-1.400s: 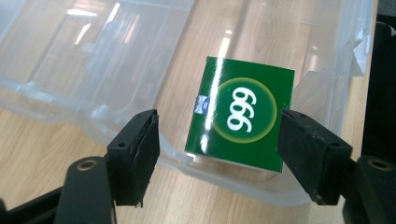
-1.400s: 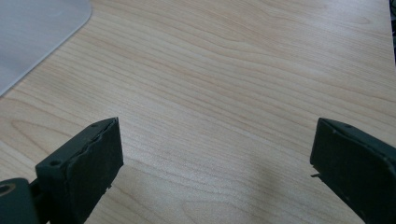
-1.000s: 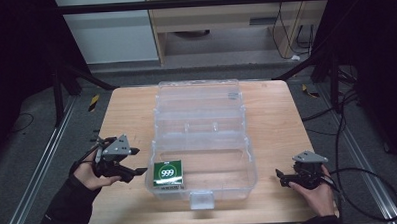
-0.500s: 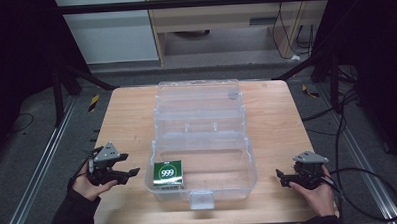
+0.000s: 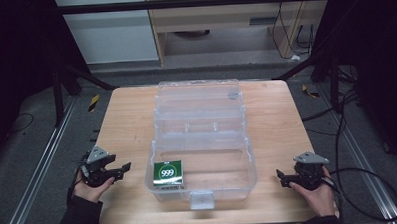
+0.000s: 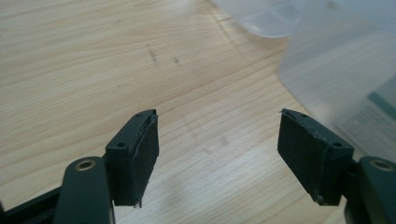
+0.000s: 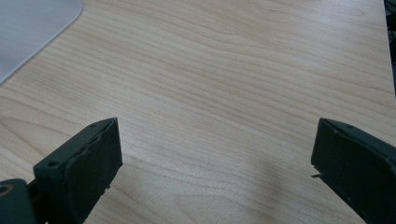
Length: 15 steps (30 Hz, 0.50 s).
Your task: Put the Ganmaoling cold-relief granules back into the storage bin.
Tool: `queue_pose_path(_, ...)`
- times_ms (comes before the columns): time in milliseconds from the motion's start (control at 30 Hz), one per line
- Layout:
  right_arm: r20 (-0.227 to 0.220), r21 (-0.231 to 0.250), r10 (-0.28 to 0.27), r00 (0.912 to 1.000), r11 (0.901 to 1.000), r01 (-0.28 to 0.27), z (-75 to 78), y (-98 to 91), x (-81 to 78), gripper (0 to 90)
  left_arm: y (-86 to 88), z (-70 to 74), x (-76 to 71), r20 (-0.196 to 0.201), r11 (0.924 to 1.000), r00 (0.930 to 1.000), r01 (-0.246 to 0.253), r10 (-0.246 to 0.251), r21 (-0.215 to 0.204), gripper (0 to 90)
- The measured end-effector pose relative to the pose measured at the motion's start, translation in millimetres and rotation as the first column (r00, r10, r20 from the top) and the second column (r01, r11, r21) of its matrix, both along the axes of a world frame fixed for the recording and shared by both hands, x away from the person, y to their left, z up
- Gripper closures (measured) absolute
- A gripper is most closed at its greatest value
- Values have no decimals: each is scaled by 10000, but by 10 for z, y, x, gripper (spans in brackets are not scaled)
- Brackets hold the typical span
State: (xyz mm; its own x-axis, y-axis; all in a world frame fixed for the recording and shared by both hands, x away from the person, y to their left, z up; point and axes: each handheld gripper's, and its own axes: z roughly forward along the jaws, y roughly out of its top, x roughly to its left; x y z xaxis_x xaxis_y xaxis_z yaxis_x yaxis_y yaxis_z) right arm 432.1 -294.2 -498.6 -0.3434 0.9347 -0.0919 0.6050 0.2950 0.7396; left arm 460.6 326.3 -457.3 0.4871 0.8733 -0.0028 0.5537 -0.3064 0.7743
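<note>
A clear plastic box (image 5: pixel 202 142) stands open mid-table, its lid tilted back. A green pack marked 999 (image 5: pixel 167 173) lies in the box's front left corner. My left gripper (image 5: pixel 122 170) rests low over the wood left of the box, pointing at it. Its jaws (image 6: pixel 217 149) have just been opening a little and stand apart with bare table between them. The box wall (image 6: pixel 336 70) is ahead to its right, with the green pack (image 6: pixel 378 105) showing faintly through it. My right gripper (image 5: pixel 280 177) sits right of the box, and its jaws (image 7: pixel 215 158) are wide open over bare wood.
The wooden table (image 5: pixel 287 119) has free room on both sides of the box. A latch tab (image 5: pixel 201 199) sticks out at the box's front. Cables (image 5: pixel 369 186) trail off the right edge, and dark floor with metal rails surrounds the table.
My left gripper has drawn back left from the box's front left corner and sunk toward the table. The right gripper and the green pack have not moved.
</note>
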Motion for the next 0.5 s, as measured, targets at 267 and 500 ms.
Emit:
queue_pose_path(267, -38, -2, -31, 10000, 10000, 31, -33, 1, -12, 21, 111, -161, -9, -92, 9953, 9952, -972, 972, -16, 284)
queue_pose_path(500, 41, 72, -205, 9998, 9998, 205, -29, -31, -19, 19, 164, -222, -43, -9, 9900, 9901, -1404, 1404, 145, 283)
